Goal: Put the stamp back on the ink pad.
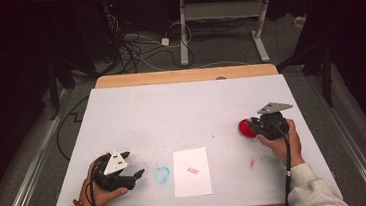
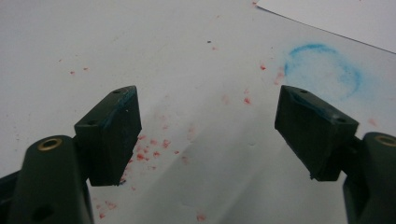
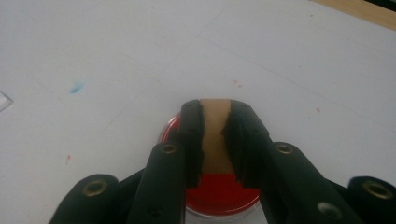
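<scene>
From above, my right gripper (image 1: 262,126) hangs over a red ink pad (image 1: 246,128) near the right edge of the white table (image 1: 182,113), its grey three-cornered plate on top, my right hand (image 1: 282,142) coming up from the bottom with the wrist bent inward. My right gripper view gives what that camera cannot: the two black jaws are pressed onto a tan wooden stamp (image 3: 215,135), gripping it upright between them, and its lower end sits on, or just above, the red pad in its clear round dish; I cannot tell whether it touches. My left gripper (image 1: 127,174) rests low near the table's front left corner, lying on its side in my left hand (image 1: 95,188) and pointing right toward a pale blue ring-shaped smudge (image 1: 162,174). My left gripper view shows those jaws spread wide with nothing between them, blue ink on their inner edges, and red specks (image 2: 152,149) scattered on the surface under them, detail too fine for the high camera. Just right of the blue smudge lies one sheet of white paper (image 1: 193,180) bearing one small red print (image 1: 193,170). One ink pad, one stamp, one sheet, two grippers.
</scene>
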Action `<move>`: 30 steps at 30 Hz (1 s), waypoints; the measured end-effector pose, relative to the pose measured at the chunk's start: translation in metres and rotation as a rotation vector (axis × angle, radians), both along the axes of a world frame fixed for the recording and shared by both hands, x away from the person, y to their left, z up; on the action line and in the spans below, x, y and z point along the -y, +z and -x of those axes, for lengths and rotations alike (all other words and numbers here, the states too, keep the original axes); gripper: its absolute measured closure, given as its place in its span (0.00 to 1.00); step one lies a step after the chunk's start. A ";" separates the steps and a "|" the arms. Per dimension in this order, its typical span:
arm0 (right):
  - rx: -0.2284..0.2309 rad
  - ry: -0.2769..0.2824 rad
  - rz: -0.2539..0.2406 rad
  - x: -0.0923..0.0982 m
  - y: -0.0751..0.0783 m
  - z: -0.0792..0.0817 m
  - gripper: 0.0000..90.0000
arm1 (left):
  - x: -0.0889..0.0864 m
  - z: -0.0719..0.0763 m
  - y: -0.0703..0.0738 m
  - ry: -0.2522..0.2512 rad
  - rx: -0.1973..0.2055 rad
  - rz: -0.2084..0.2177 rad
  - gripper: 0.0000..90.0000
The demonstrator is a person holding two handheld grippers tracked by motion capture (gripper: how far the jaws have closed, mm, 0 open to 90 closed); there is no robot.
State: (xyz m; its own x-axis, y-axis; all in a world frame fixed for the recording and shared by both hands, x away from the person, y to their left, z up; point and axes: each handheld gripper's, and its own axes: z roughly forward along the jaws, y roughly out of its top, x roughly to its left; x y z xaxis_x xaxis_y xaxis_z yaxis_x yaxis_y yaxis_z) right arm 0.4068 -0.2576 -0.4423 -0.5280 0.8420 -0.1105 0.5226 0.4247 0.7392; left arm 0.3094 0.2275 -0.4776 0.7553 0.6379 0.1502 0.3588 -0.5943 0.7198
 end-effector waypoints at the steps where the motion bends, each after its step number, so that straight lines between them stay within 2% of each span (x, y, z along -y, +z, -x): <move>1: -0.003 -0.003 0.007 0.000 -0.002 -0.001 0.84 | 0.000 0.000 0.000 -0.001 0.000 -0.001 0.25; 8: -0.041 -0.010 0.017 0.000 -0.012 -0.005 0.84 | 0.001 -0.001 -0.001 -0.005 -0.004 -0.006 0.25; 13: -0.049 -0.010 0.019 -0.001 -0.013 -0.006 0.84 | 0.002 -0.001 -0.001 -0.007 -0.008 -0.009 0.25; 22: -0.035 -0.008 0.048 -0.004 -0.015 -0.006 0.84 | 0.003 -0.001 -0.002 -0.010 -0.008 -0.013 0.25; 30: -0.043 -0.007 0.030 -0.002 -0.014 -0.005 0.80 | 0.003 -0.001 -0.002 -0.010 -0.008 -0.015 0.25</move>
State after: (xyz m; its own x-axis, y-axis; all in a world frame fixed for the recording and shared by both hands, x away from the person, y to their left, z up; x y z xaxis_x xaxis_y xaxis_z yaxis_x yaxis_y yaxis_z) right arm 0.4114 -0.2553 -0.4562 -0.5268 0.8425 -0.1126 0.5570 0.4422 0.7030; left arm 0.3108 0.2248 -0.4791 0.7631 0.6277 0.1538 0.3582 -0.6089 0.7078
